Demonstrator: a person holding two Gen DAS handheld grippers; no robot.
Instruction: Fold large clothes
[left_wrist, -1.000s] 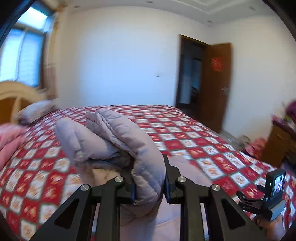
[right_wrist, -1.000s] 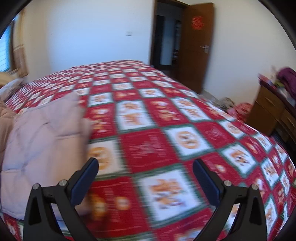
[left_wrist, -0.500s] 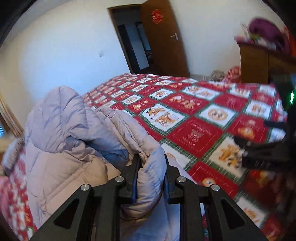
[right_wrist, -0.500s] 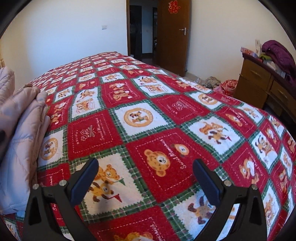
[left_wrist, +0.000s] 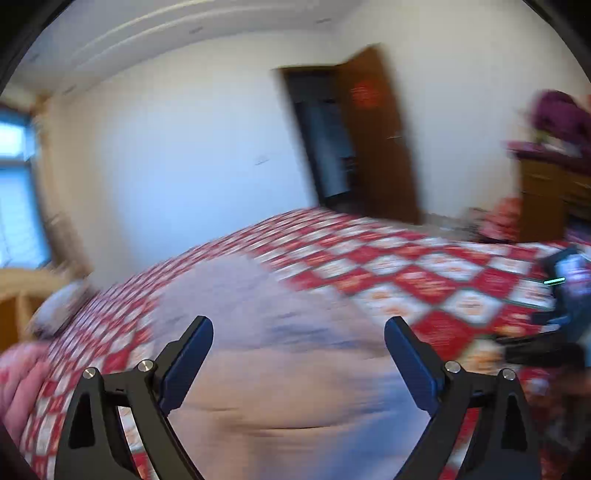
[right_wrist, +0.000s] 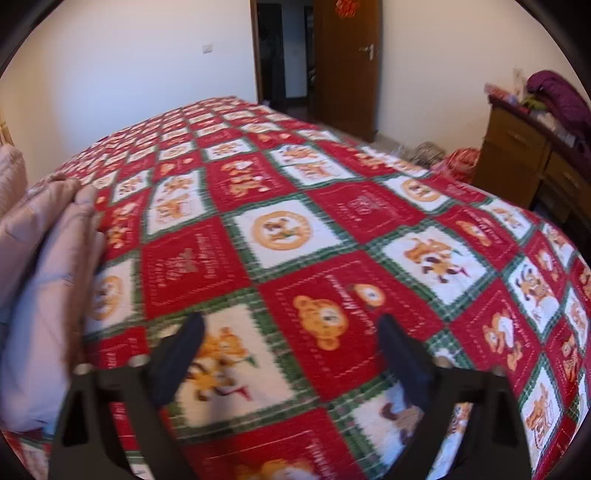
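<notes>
Left wrist view: my left hand-held gripper (left_wrist: 297, 345) has let go of the puffy lilac-grey quilted jacket (left_wrist: 291, 350) it pinched half a second ago; its jaws now stand wide, with the jacket lying spread flat on the red-and-white checked teddy-bear bedspread (left_wrist: 424, 273) beneath them (the frame is blurred). My right hand-held gripper (right_wrist: 291, 343) is still wide and holds nothing, over bare bedspread, the jacket at its left.
</notes>
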